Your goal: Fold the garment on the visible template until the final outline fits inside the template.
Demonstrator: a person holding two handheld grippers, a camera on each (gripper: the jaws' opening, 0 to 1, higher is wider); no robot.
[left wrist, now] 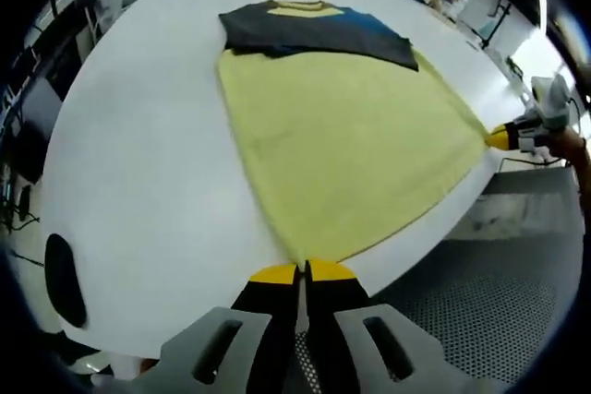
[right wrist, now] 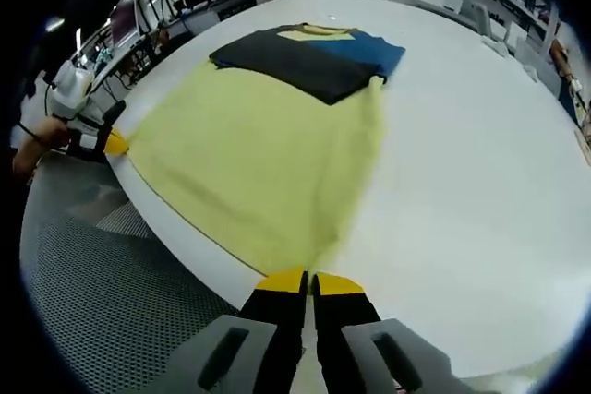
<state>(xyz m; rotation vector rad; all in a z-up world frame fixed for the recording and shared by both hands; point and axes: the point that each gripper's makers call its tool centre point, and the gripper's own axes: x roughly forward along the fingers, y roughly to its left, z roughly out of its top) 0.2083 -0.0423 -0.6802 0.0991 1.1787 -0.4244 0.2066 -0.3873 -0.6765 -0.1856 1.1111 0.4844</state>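
Your left gripper & right gripper each pinch a hem corner of the yellow garment, stretched flat w/ dark sleeves folded across top.

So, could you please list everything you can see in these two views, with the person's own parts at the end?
T-shirt: one, yellow body with dark grey and blue top part, spread flat on the table, its hem at the near edge.
Table: one, white, under the T-shirt.
Floor: grey, perforated, beside the table edge.
Desks and shelves: several, blurred, in the background.
Left hand-held gripper: one, black with yellow tips, shut on one hem corner of the T-shirt.
Right hand-held gripper: one, black with yellow tips, shut on the other hem corner.
Hand: one, holding the left hand-held gripper.
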